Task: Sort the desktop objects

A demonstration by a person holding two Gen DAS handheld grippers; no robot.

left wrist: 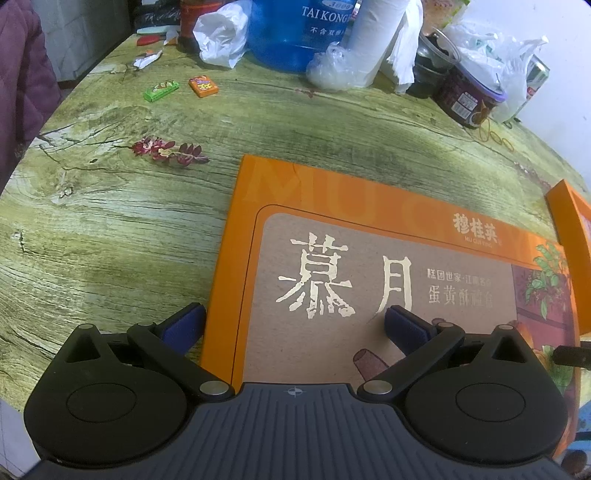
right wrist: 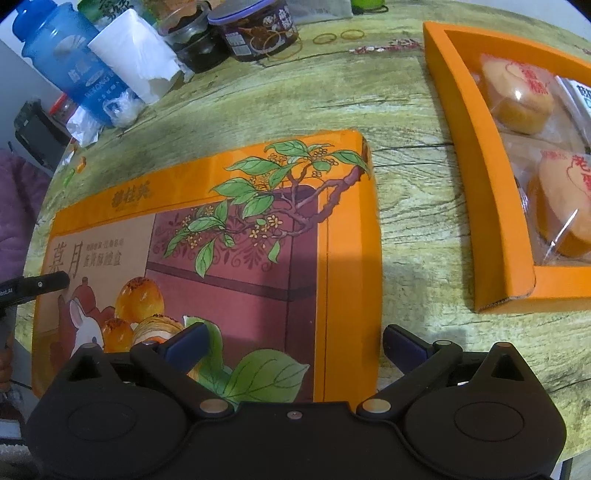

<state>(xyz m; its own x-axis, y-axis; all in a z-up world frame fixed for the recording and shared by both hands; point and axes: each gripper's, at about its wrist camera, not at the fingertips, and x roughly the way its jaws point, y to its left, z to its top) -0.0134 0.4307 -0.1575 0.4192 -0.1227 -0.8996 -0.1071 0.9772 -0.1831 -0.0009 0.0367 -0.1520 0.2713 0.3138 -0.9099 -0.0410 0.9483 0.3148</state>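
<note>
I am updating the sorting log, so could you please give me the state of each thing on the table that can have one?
Left claw: open, straddling the lid's left edge.
Right claw: open, straddling the lid's right edge.
Box lid: flat on the table, printed side up, off its box.
Orange box: open, wrapped pastries inside.
Purple-lidded jar: closed.
Blue water bottle: upright, capped.
Paper roll: upright, partly unrolled.
</note>
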